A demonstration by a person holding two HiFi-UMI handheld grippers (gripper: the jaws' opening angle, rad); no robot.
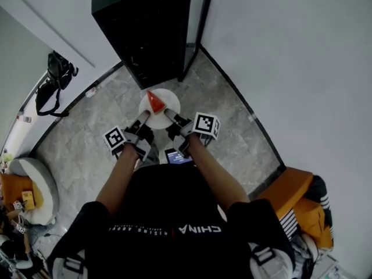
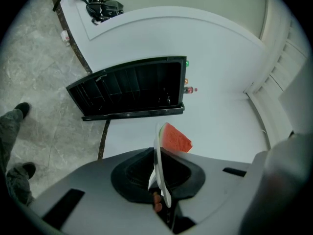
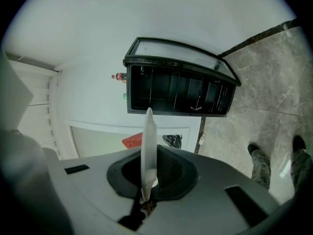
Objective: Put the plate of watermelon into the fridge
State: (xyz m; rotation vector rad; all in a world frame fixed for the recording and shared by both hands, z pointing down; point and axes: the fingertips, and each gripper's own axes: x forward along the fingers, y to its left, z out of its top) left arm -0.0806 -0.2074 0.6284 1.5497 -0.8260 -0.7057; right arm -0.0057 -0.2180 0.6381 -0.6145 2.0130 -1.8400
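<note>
A white plate (image 1: 160, 105) carrying a red watermelon wedge (image 1: 154, 102) is held over the floor, right in front of the black fridge (image 1: 145, 31). My left gripper (image 1: 142, 120) is shut on the plate's near-left rim and my right gripper (image 1: 172, 117) is shut on its near-right rim. In the left gripper view the plate (image 2: 159, 163) stands edge-on between the jaws of the left gripper (image 2: 157, 199), with the watermelon (image 2: 175, 138) beyond. The right gripper view shows the plate (image 3: 148, 148) pinched in the right gripper (image 3: 144, 202), the watermelon (image 3: 133, 141) behind it and the fridge's open interior (image 3: 178, 92).
The fridge's glass door (image 1: 197, 22) stands open to the right against the white wall. A black bag (image 1: 55, 77) hangs on the left wall. A round seat (image 1: 36, 192) sits at the left and orange things (image 1: 302, 205) at the right. The person's shoes (image 3: 259, 153) stand on grey marble.
</note>
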